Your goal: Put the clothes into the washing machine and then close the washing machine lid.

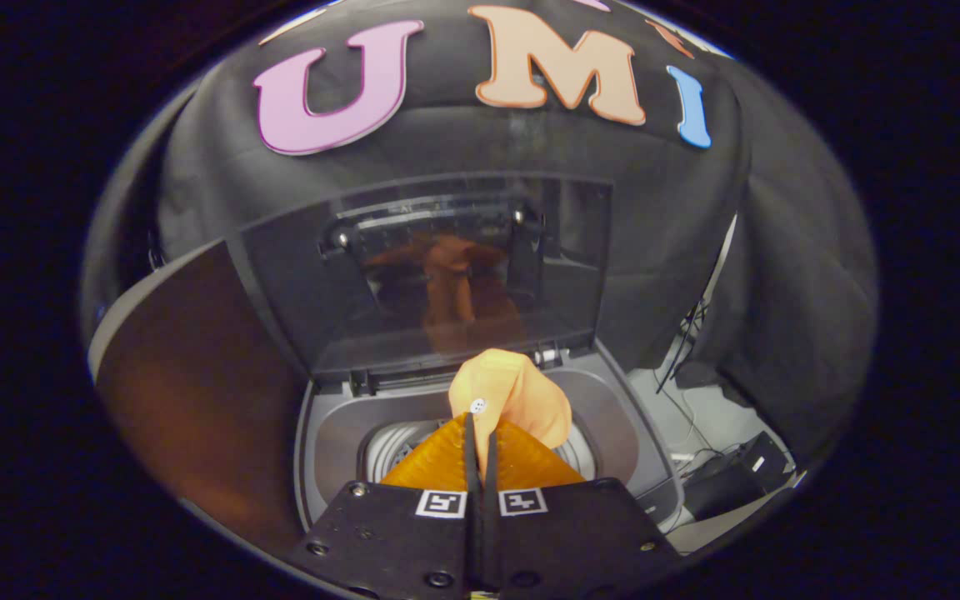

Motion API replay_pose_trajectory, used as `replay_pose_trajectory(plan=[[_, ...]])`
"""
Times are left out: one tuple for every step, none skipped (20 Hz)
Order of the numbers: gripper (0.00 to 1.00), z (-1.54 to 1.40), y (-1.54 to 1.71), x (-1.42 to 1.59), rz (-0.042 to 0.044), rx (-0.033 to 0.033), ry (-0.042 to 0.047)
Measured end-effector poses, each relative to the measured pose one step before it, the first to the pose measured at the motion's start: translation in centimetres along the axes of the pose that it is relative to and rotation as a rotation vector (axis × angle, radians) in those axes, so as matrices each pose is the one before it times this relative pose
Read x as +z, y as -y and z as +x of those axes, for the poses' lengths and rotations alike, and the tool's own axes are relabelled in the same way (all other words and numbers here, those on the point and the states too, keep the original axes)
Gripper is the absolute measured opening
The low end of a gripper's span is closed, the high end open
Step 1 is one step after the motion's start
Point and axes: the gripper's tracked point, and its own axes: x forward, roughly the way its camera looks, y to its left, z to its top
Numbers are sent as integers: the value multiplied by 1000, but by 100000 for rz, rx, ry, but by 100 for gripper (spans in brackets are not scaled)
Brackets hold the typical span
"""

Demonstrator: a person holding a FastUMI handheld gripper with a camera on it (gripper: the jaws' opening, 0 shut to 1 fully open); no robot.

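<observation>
The gripper [480,437] is seen clenched on an orange garment [513,400], both fingers [438,462] pressed together with the cloth pinched between their tips. A small white button [477,406] is visible on the cloth just above the pinch. The garment is held directly over the round drum opening [397,446] of the washing machine [613,433], above its top deck. The transparent lid [447,267] is stood upright behind the opening, and an orange reflection is carried in it. Whether the lower part of the garment already reaches into the drum cannot be told, being hidden by the fingers. Cables [688,342] are seen beside the machine.
</observation>
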Motion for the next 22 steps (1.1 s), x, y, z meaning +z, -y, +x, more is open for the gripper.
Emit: replay_pose_trajectory(plan=[[1,797,-6,-727,111,-379,-836],[1,876,-163,-391,339,257,-768],[1,840,-194,-424,92,729,-925],[1,757,-418,-204,2145,2069,-126],[1,637,-245,-404,1631,1574,-652],[0,541,32,-394,343,50,-1712],[1,724,138,-361,-772,-649,-1484],[0,709,64,-231,-1105,-338,-1054],[0,494,252,-509,-1077,-859,-1788],[0,571,175,-487,-1332,-1032,-2150],[0,608,34,-669,-1122,-577,-2210],[0,651,-187,-487,-636,706,-1316],[1,582,-286,-371,497,698,-1159],[1,502,48,-387,89,-694,-1108],[1,493,78,-480,-664,-58,-1458],[1,365,21,-330,-1383,-1044,-2060],[1,454,84,-584,-1778,-1517,-2080],[2,334,-158,-387,-1378,-524,-1169],[4,-96,-218,5,-1198,529,199],[8,-145,339,340,-490,-983,1849],[10,-489,333,412,-181,-1084,2597],[20,-556,283,417,-53,-1055,2073]])
